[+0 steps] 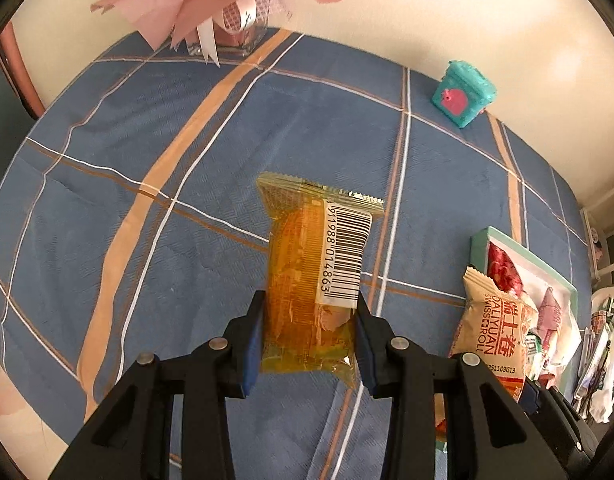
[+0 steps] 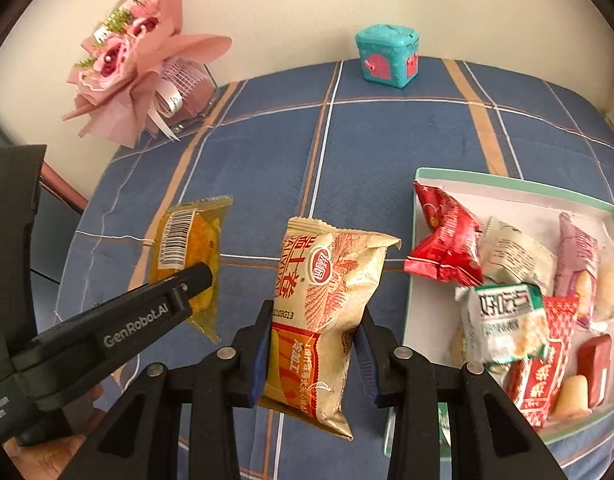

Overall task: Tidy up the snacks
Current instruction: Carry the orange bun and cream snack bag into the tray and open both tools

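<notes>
My left gripper [image 1: 309,316] is shut on a clear yellow cake packet [image 1: 311,264] with a barcode and holds it above the blue plaid tablecloth [image 1: 147,200]. The same packet [image 2: 187,256] and the left gripper [image 2: 195,280] show at the left of the right wrist view. My right gripper [image 2: 313,334] is shut on a beige Swiss roll packet [image 2: 327,308], which also shows at the right of the left wrist view [image 1: 495,328]. A shallow teal-rimmed box [image 2: 507,178] to the right holds several snack packets.
A pink paper bouquet in a glass vase [image 2: 143,68] stands at the back left by the wall. A small teal box with pink doors [image 2: 387,58] stands at the back edge. The box of snacks [image 1: 547,272] lies at the right.
</notes>
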The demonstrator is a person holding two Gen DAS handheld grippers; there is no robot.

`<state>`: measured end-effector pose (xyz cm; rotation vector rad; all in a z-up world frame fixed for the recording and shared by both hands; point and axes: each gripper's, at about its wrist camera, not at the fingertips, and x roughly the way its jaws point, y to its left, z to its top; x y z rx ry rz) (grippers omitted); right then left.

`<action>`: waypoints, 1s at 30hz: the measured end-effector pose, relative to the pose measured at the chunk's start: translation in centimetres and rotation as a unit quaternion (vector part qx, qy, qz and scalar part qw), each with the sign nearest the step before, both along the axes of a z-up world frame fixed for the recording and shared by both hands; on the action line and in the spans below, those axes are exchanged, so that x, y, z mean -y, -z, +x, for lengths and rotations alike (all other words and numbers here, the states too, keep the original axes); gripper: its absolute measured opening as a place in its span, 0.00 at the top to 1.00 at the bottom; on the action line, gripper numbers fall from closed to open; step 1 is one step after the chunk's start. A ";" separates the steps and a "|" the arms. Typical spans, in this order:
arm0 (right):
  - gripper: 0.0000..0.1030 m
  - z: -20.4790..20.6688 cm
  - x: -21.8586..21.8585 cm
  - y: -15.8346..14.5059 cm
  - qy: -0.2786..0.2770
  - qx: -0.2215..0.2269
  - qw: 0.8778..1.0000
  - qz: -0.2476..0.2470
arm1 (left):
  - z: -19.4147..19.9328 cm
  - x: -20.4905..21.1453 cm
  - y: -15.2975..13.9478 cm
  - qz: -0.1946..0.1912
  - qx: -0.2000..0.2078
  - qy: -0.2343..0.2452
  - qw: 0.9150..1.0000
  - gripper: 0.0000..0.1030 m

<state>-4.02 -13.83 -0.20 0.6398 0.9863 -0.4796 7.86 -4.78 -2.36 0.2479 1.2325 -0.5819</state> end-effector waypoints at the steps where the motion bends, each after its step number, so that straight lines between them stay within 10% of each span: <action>1: 0.62 -0.4 -0.1 -0.3 0.001 0.003 1.000 -0.001 | -0.2 -0.2 -0.3 -0.001 0.002 0.002 1.000 0.60; 30: 0.61 -10.2 5.6 -2.4 0.071 0.036 0.997 -0.001 | -8.9 3.7 -2.0 0.000 0.050 0.054 0.997 0.60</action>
